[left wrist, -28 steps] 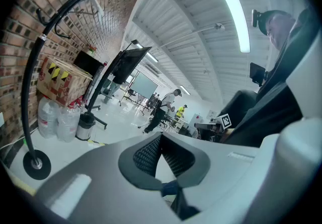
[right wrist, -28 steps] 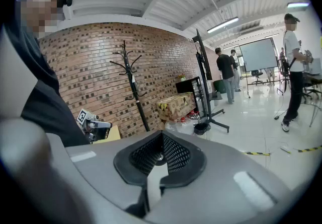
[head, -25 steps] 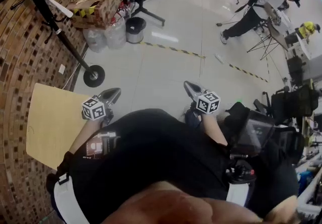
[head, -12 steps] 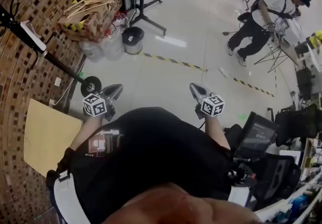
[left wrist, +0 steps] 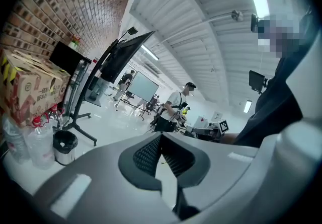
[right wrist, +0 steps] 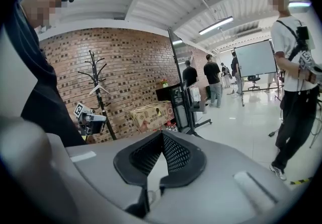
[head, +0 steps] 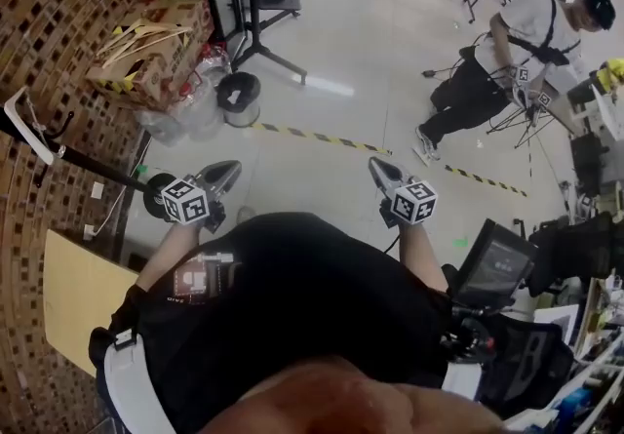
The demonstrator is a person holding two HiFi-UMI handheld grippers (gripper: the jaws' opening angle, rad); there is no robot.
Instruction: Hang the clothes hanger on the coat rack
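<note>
While left hand-held gripper (head: 226, 171) and right hand-held gripper (head: 376, 168) are pressed together, hangers (head: 144, 36) lie in the cardboard box (head: 154, 81)

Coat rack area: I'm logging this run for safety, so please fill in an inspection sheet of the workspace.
Surface: glossy pale floor, striped tape line across it.
Job's things: black coat rack by the brick wall, a white hanger on it; more hangers on a cardboard box.
Clutter: water bottles, black bin.
Grippers: left gripper and right gripper both shut, empty.
Cables: dark lead on the floor.
Surroundings: a person standing farther off; black stand.
</note>
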